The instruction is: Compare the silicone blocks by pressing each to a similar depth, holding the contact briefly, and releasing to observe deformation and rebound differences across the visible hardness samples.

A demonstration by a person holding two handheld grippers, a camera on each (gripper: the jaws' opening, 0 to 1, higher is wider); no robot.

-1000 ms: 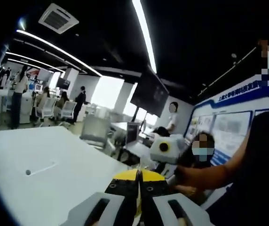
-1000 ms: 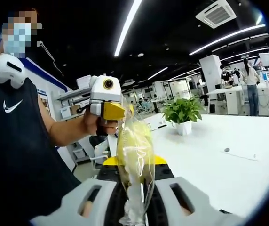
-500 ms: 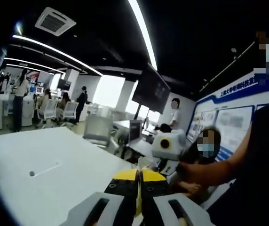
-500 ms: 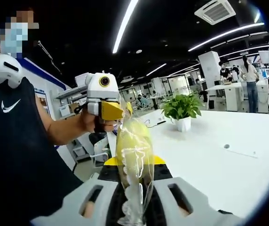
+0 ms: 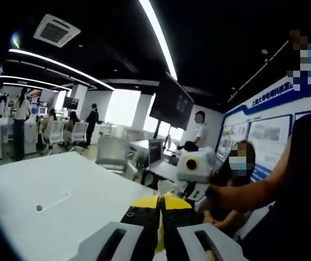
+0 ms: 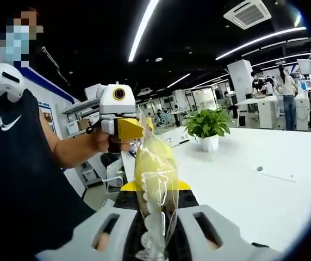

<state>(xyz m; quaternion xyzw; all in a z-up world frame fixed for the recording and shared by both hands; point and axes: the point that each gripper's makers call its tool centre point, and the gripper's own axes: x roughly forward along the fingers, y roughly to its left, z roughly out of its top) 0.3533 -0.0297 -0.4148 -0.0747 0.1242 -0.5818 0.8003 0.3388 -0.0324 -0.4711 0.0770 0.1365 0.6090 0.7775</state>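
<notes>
A clear plastic bag (image 6: 154, 168) with yellow contents stands upright between my right gripper's (image 6: 155, 187) shut jaws. My left gripper (image 6: 129, 129), held in a person's hand, comes in from the left, and its yellow jaw tips pinch the bag's top corner. In the left gripper view my left gripper (image 5: 160, 202) is shut with a thin yellow sliver between the jaws. The bag's pale top (image 5: 165, 188) shows just beyond the tips, in front of my right gripper (image 5: 187, 190). I see no silicone blocks.
A white table (image 6: 253, 190) stretches off to the right, with a potted plant (image 6: 207, 128) at its far end and a small round hole (image 5: 38, 207) in its top. A person's arm (image 5: 253, 193) and dark shirt are close by. Chairs, desks and people stand farther back.
Both views have drifted slightly with the hands. The bag stays pinched between the two grippers in the same pose.
</notes>
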